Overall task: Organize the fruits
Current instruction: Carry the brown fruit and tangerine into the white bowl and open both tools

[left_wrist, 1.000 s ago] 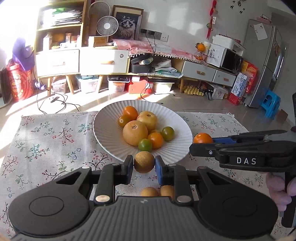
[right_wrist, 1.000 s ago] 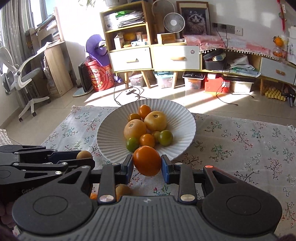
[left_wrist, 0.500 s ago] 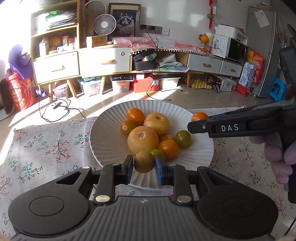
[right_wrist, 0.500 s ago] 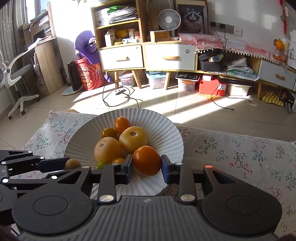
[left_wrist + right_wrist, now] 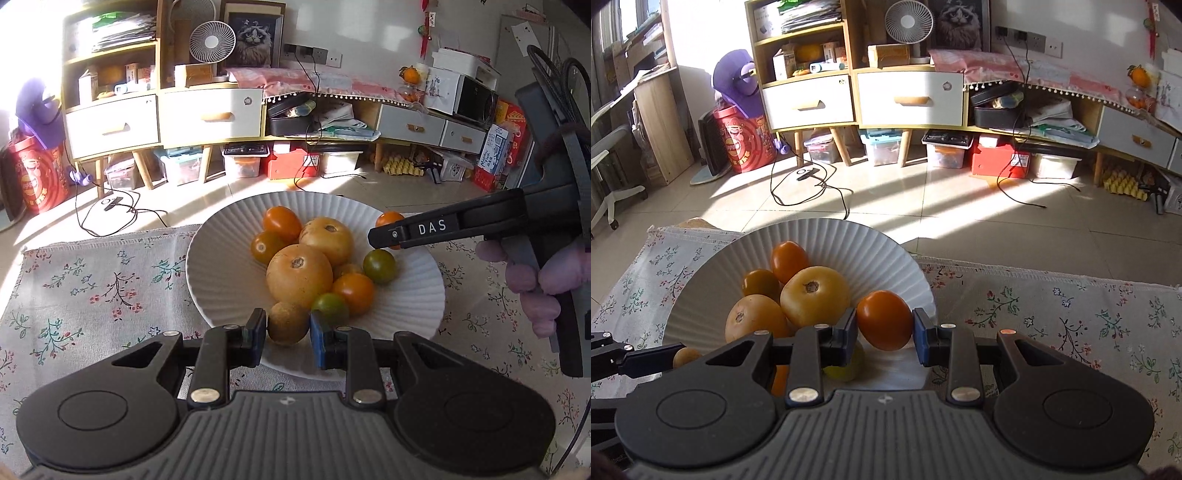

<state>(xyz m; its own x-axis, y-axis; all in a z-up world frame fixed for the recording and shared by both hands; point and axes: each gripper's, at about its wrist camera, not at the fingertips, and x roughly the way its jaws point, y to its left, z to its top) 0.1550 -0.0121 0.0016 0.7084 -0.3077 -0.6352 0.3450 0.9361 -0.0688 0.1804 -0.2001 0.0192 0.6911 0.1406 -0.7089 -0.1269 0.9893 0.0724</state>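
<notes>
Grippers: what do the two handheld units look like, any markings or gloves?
Both are matte black plastic. The left gripper has blue finger pads, silver pivot screws and a ribbed grey base. The right gripper bears white "DAS" lettering; its hand wears a fuzzy lilac glove.

Each gripper [image 5: 287, 330] is matte black with a ribbed grey base, silver screws and blue pads; the right gripper [image 5: 384, 236], at three o'clock, bears white "DAS" lettering.
</notes>
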